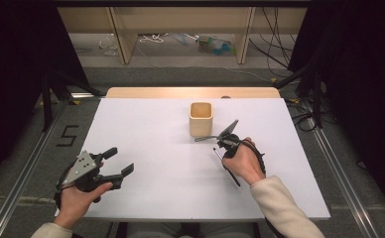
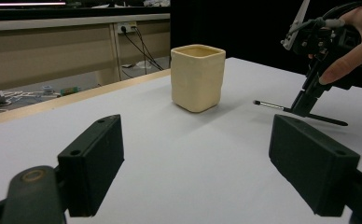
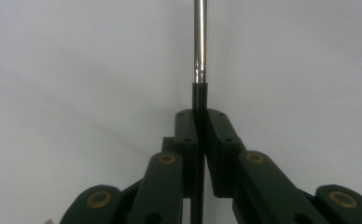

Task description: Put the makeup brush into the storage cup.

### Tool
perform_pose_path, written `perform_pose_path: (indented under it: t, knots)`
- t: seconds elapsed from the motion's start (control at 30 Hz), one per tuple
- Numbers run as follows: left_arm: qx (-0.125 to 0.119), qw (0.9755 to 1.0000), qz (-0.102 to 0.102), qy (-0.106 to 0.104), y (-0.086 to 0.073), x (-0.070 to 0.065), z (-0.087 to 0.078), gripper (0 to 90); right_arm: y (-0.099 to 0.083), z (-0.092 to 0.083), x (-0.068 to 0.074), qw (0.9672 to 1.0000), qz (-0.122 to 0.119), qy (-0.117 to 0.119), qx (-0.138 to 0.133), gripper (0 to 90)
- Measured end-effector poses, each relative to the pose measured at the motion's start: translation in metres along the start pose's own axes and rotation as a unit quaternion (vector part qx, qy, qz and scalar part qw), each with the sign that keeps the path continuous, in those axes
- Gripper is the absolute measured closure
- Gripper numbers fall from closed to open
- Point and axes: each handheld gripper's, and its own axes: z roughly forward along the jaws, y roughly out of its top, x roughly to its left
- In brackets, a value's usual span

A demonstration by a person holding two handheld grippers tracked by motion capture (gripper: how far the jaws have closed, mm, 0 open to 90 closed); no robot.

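A person sits at a white bench (image 1: 146, 124) with a pair of tongs in each hand. The right tongs (image 3: 198, 122) are clamped shut on a thin pen or brush (image 1: 226, 166), black along the handle with a bright metal sleeve toward one end. In the high view the right tongs (image 1: 225, 147) sit just right of the bench's middle, pointing down at the surface, and the pen slants from beneath the hand toward the near edge. From the left gripper view the pen (image 2: 268, 105) lies nearly level just above the bench, its metal end aimed at a cream square cup (image 2: 198, 77); whether it touches the surface is hard to tell.

The cup (image 1: 201, 118) stands upright toward the far edge, close behind the right tongs (image 2: 305, 105), open at the top and apparently empty.

The left tongs (image 1: 116, 162) rest near the near-left corner, spread wide with nothing between them, well apart from the cup.

The pen looks light, stiff and smooth, so it could swivel or slide in a two-point hold. The grip sits on the black handle just behind the metal sleeve, a sensible spot. The cup looks light enough to tip if nudged at the rim.
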Motion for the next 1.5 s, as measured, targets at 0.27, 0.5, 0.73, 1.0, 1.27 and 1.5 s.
perform_pose_path:
  t: [0.27, 0.5, 0.73, 1.0, 1.27, 1.5]
  knots:
    - [-0.001, 1.0, 0.001, 0.0, 0.0, 0.0, 0.0, 17.7, -0.002, -0.011, -0.001, 0.9992, 0.017, 0.001, -0.035, 84.4]
    - [-0.001, 1.0, -0.001, 0.0, 0.0, 0.0, 0.0, 17.7, -0.005, -0.017, -0.005, 0.9974, 0.027, 0.006, -0.066, 84.4]
    - [0.0, 1.0, -0.001, 0.001, 0.0, 0.0, 0.0, 17.7, -0.006, -0.02, -0.005, 0.9964, 0.03, 0.01, -0.079, 84.4]
    - [0.003, 1.0, 0.002, 0.003, 0.0, 0.001, 0.0, 17.9, -0.007, -0.022, -0.008, 0.9953, 0.027, 0.009, -0.093, 84.3]
    - [0.004, 1.0, 0.002, 0.004, -0.001, 0.001, 0.0, 18.3, -0.008, -0.024, -0.009, 0.9931, 0.019, 0.012, -0.115, 84.3]
    - [0.004, 1.0, 0.001, 0.005, -0.001, 0.001, 0.0, 18.5, -0.008, -0.025, -0.01, 0.9911, 0.013, 0.01, -0.132, 84.3]
